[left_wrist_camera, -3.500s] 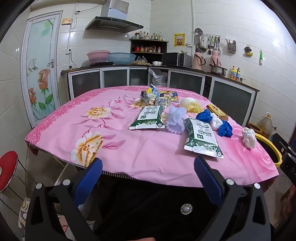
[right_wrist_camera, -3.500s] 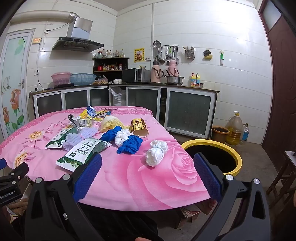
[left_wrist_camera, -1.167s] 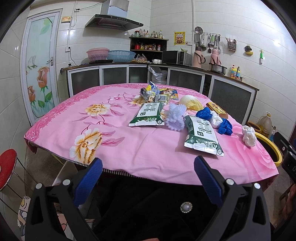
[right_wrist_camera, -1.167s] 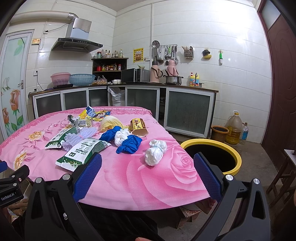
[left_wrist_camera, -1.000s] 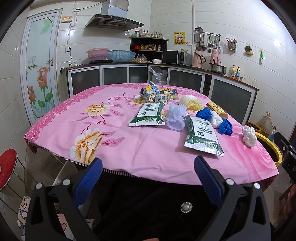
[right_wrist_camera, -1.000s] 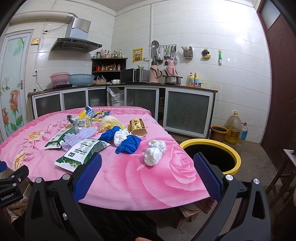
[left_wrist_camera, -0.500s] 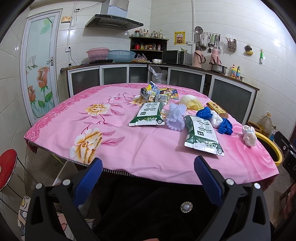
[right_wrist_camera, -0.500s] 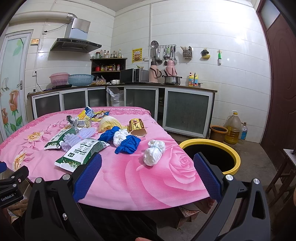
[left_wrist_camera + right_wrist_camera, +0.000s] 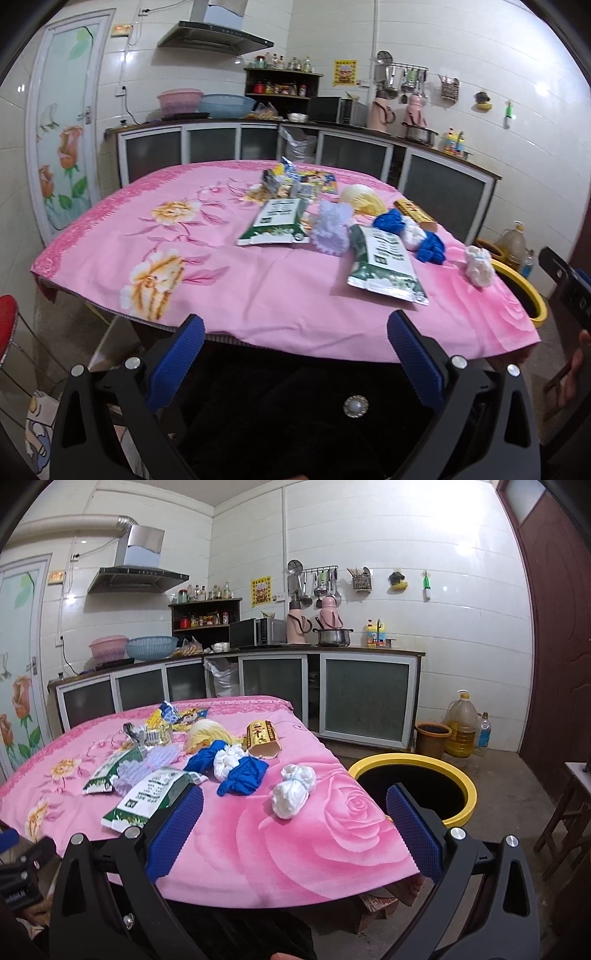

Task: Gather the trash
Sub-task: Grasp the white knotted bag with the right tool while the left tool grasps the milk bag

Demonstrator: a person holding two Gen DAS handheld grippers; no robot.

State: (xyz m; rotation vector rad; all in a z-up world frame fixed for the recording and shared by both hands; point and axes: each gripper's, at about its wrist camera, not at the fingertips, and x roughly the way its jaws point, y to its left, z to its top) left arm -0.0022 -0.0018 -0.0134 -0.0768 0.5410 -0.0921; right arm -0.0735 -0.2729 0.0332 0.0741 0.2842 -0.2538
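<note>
— White-tiled kitchen all round you, and a table under a pink flowered cloth point(image 9: 236, 280) dead ahead of both your tools. How's the left gripper point(image 9: 295, 354) sitting?

— Spread wide, nothing between its blue ribbed pads point(image 9: 176, 360), held short of the table's near edge. Beyond it and a touch to its right lies a green-and-white printed foil pouch point(image 9: 384, 264); a second pouch of the same kind point(image 9: 277, 226) lies farther ahead, with a pale lilac foam-net sleeve point(image 9: 331, 227) between the two.

— And your right gripper point(image 9: 293, 829)?

— Also wide apart and empty, hanging over the near corner of the cloth. Straight ahead of it is a white knotted plastic bundle point(image 9: 293, 790), lying alone. Ahead and left of that, a crumpled blue plastic bag point(image 9: 245, 775) touches a smaller white bundle point(image 9: 228, 761).

— Farther back?

— You've a yellow mesh wad point(image 9: 207, 734) and a brown-and-gold torn carton point(image 9: 262, 738) side by side, then a heap of small bright wrappers point(image 9: 166, 723) at the far end.

— Where's the bin?

— Off your right pad: a black bin with a yellow rim point(image 9: 463, 779) on the floor, just beside the table.
</note>
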